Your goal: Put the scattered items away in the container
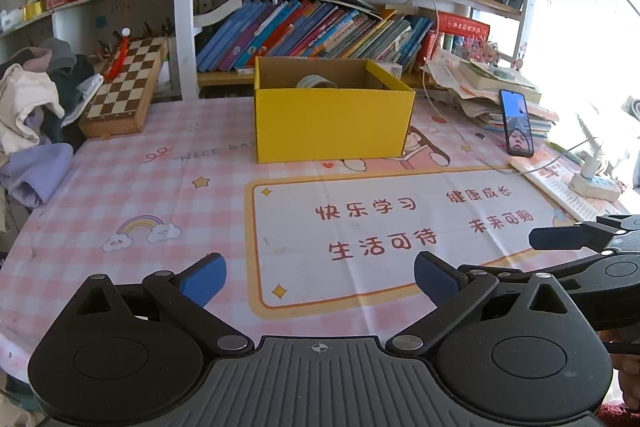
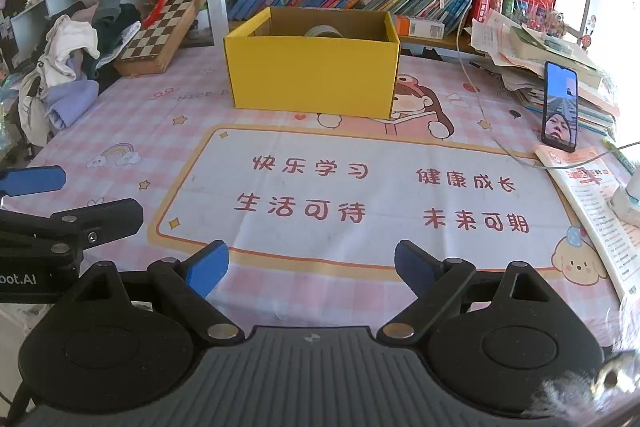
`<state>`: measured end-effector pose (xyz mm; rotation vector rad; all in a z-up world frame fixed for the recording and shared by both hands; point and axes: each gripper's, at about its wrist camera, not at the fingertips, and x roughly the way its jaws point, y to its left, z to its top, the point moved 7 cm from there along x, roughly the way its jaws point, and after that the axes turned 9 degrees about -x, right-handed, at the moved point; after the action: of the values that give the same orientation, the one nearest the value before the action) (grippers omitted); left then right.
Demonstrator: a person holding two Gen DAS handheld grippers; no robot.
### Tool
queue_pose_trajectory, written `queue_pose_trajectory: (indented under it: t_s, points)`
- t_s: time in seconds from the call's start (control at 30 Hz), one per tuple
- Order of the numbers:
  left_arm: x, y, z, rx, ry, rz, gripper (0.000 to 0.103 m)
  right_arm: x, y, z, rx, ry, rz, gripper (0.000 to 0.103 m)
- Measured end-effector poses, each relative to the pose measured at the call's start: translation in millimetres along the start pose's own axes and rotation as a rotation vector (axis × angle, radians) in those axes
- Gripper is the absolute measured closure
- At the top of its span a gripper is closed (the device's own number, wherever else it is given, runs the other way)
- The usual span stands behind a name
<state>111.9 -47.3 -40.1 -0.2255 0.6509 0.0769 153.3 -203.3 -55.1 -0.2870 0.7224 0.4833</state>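
1. Cluttered study corner: bookshelves behind, table under a pink checked cloth (image 1: 120, 187) with a printed panel in the middle.
2. Yellow box (image 1: 332, 115) stands open at the far centre of the cloth, in front of the books. A tape roll (image 1: 316, 81) is already inside, only its top showing over the rim.
3. Cloth between the grippers and the box looks bare; no loose small items in either view.
4. Left gripper (image 1: 320, 279): jaws spread wide, nothing between them.
5. Right gripper (image 2: 312, 269): wide apart too, empty.
6. Judgement: tidying looks done or nearly so. Chessboard (image 1: 124, 87), clothes pile (image 1: 36, 107) and propped phone (image 1: 517, 125) at the edges read as background, not targets.
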Motion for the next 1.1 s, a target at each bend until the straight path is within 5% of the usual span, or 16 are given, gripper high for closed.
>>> queue_pose_trajectory:
  t_s: [1.1]
  points:
    - [0.8, -0.6, -2.1, -0.013, 0.013, -0.008, 0.001, 0.2, -2.1, -5.5, 0.005, 0.009, 0.016, 0.013]
